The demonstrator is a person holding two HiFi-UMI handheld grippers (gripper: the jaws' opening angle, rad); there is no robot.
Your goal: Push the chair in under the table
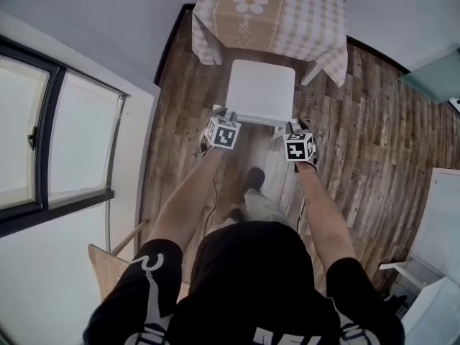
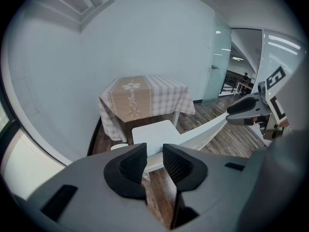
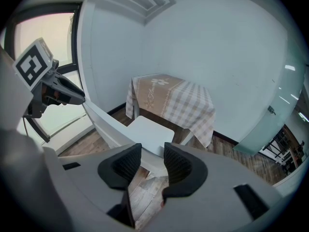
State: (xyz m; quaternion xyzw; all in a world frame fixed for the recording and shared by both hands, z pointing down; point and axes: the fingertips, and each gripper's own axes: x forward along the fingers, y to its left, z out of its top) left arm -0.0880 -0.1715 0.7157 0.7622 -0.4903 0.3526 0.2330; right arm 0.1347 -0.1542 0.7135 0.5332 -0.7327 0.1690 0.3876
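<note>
A white chair [image 1: 260, 92] stands on the wood floor, its seat facing a table with a beige checked cloth [image 1: 269, 13]. The seat's front edge lies just under the cloth's hem. My left gripper [image 1: 223, 115] is shut on the left end of the chair's backrest and my right gripper [image 1: 296, 126] is shut on the right end. In the left gripper view the white rail fills the gap between the pads of the left gripper [image 2: 154, 154] and runs right to the right gripper [image 2: 237, 112]. The right gripper view shows the right gripper [image 3: 152, 154] likewise on the rail, ahead of the seat [image 3: 149, 129] and table [image 3: 174, 98].
A dark-framed window [image 1: 43, 142] lines the wall on the left. A wooden board [image 1: 108, 264] leans at the lower left. White furniture [image 1: 442, 228] stands at the right. The person's foot [image 1: 253, 178] is behind the chair. A frosted glass door [image 2: 219, 57] lies beyond the table.
</note>
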